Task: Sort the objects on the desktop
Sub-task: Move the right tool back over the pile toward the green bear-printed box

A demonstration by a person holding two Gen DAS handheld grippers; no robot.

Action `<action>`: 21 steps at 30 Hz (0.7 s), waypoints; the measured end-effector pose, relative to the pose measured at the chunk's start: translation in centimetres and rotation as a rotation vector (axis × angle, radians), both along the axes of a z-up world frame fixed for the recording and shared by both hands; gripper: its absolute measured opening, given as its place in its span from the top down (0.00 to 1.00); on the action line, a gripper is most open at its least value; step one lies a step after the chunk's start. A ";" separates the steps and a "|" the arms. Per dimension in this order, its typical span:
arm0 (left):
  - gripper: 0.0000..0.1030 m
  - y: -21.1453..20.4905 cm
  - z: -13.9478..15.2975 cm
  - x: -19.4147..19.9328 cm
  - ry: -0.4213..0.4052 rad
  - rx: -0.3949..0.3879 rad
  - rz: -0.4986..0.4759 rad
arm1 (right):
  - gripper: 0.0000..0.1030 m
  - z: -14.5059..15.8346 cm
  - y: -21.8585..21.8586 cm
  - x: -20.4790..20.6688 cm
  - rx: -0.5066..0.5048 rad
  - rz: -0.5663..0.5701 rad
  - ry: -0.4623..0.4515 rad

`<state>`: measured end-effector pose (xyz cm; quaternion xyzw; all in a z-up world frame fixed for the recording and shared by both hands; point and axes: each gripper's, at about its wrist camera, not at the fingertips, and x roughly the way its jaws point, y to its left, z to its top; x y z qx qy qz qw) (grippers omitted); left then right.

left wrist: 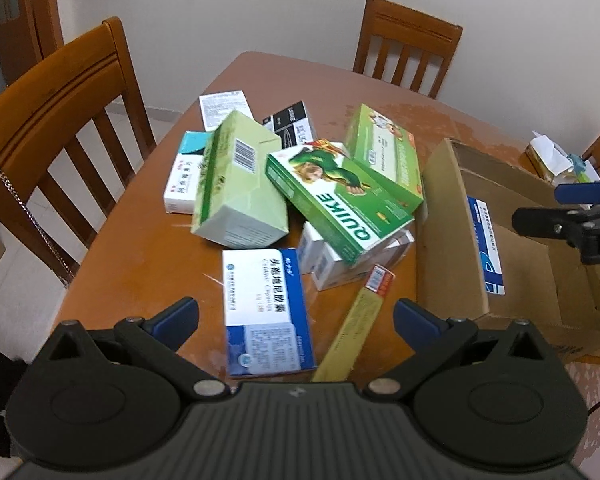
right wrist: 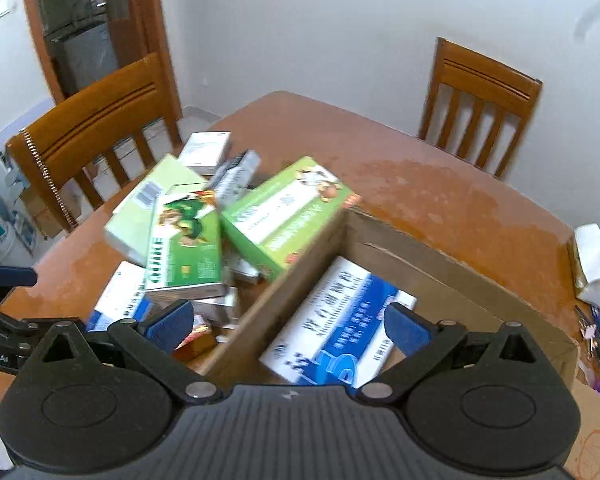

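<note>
Just ahead of the left tool, between its spread blue pads and lying flat on the orange-brown wooden bench, is a blue-and-white cardboard medicine carton; a slim yellow cardboard box lies beside it, toward the right pad. Both look light, stiff and a little slick, likely to crush if squeezed on their broad faces, so the carton is best taken across its narrow long edges. The left tool is released, jaws wide, touching nothing. Farther ahead, the pile of cartons leans on itself: a dark green box printed QUIKE rests tilted on white boxes, with a pale green carton left of it and a bright green one behind, so lifting one could shift the others. The right tool hovers over the near wall of the open brown corrugated cardboard box, its jaws also fully spread and empty; below and ahead of it, inside the box, lies a large blue-and-white flat carton, already sorted. The pile sits to this tool's left, outside the box.
</note>
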<state>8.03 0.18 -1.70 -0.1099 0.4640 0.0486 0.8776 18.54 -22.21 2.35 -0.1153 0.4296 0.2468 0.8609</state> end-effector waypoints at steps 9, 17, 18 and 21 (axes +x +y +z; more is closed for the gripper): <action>0.00 2.7 -1.0 -0.7 -0.005 -0.043 0.006 | 0.00 0.6 2.6 3.1 0.093 -0.117 0.063; 0.00 5.4 -1.5 -0.7 0.001 -0.066 0.030 | 0.00 -2.0 7.7 11.3 0.201 -0.280 0.228; 0.00 5.7 -1.4 -0.5 -0.004 -0.066 0.033 | 0.00 -2.6 8.0 12.3 0.191 -0.316 0.251; 0.00 6.5 -1.1 0.1 -0.013 -0.072 0.037 | 0.00 -4.2 8.3 14.8 0.190 -0.411 0.339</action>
